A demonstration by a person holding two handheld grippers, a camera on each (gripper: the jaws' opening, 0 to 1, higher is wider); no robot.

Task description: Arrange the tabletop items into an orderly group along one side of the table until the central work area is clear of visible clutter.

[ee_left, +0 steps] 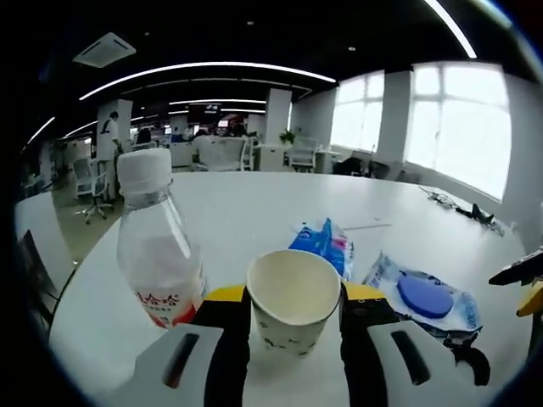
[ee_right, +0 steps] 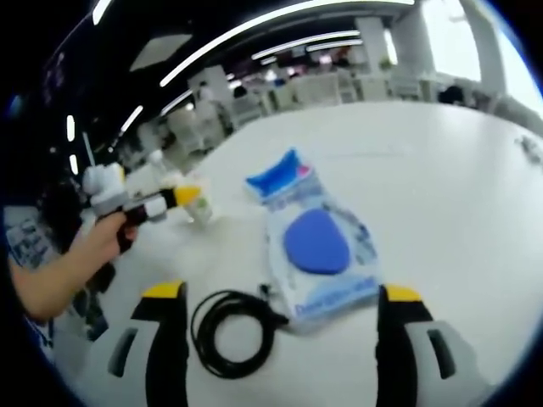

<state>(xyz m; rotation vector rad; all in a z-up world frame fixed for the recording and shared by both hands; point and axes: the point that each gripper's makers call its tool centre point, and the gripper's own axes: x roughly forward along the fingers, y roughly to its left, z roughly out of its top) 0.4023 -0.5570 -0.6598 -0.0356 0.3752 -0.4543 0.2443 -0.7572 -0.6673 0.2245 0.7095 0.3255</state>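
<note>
Clutter sits toward one edge of the white surface [ee_left: 254,203]: the left gripper [ee_left: 294,315] has its fingers [ee_left: 227,339] closed against the sides of a paper cup [ee_left: 293,298], held upright just beside a capped water bottle [ee_left: 157,242], likely so the two can stand as a pair at that side. The right gripper [ee_right: 280,318] hangs with its fingers [ee_right: 165,339] spread wide and empty over a packet holding a blue disc [ee_right: 321,254] and a coiled black cable [ee_right: 229,331] touching it, probably lined up for the next pickup. A smaller blue wrapper [ee_right: 278,178] lies just beyond, nearer the middle.
</note>
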